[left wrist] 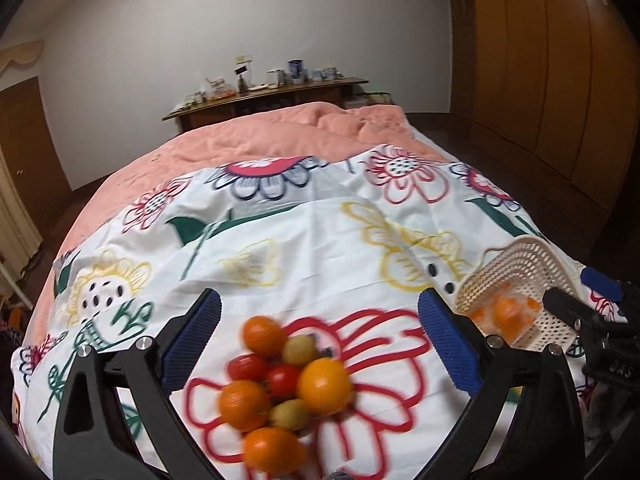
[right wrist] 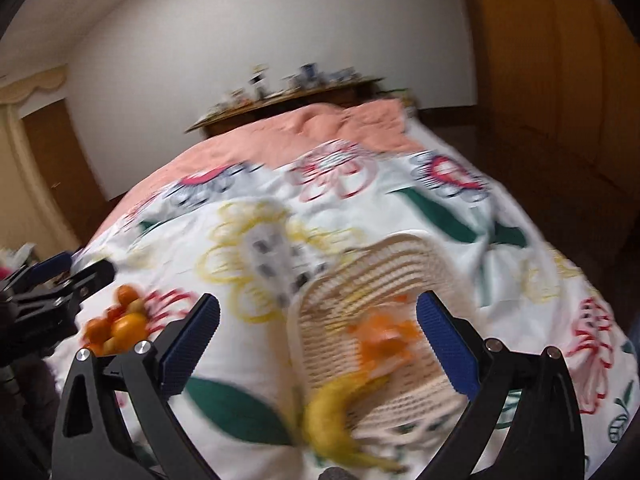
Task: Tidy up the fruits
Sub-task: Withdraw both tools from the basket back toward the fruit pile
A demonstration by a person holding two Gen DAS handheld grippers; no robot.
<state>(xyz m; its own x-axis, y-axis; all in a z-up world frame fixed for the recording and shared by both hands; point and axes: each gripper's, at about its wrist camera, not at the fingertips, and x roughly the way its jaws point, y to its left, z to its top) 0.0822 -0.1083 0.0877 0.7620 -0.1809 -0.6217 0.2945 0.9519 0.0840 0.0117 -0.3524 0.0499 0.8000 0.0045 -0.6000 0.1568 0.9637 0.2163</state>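
On the bed (left wrist: 280, 144), spread with a white flower-printed sheet (left wrist: 320, 240) over a pink quilt, the loose fruit lay toward the near edge, left of the middle. There the pile of fruit (left wrist: 286, 384) sat in a tight cluster: several orange citrus, a couple of red tomato-like pieces and two greenish ones, all touching, though blur kept their kinds uncertain. The left claw (left wrist: 320, 344) hung just above this pile with its blue-padded fingers (left wrist: 196, 344) spread wide on either side, holding nothing. Further right, close to the bed's near right corner, a cream perforated basket (left wrist: 536, 280) stood tilted, with orange fruit (left wrist: 506, 314) already inside it. In the right wrist view the picture was heavily smeared, yet the right claw (right wrist: 318, 344) showed equally wide apart and empty, poised over the basket, where a banana (right wrist: 340, 420) lay at the near rim beside the orange pieces. By the look of it, the sorting was under way but far from done: some fruit was in the basket, most of the cluster was not. The step in hand seemed to be the left claw's approach to one piece of the pile. The next move would call for lowering onto a single outer citrus, closing gently so that neighbours did not roll, then carrying it rightward to the basket, which might tip further if knocked.
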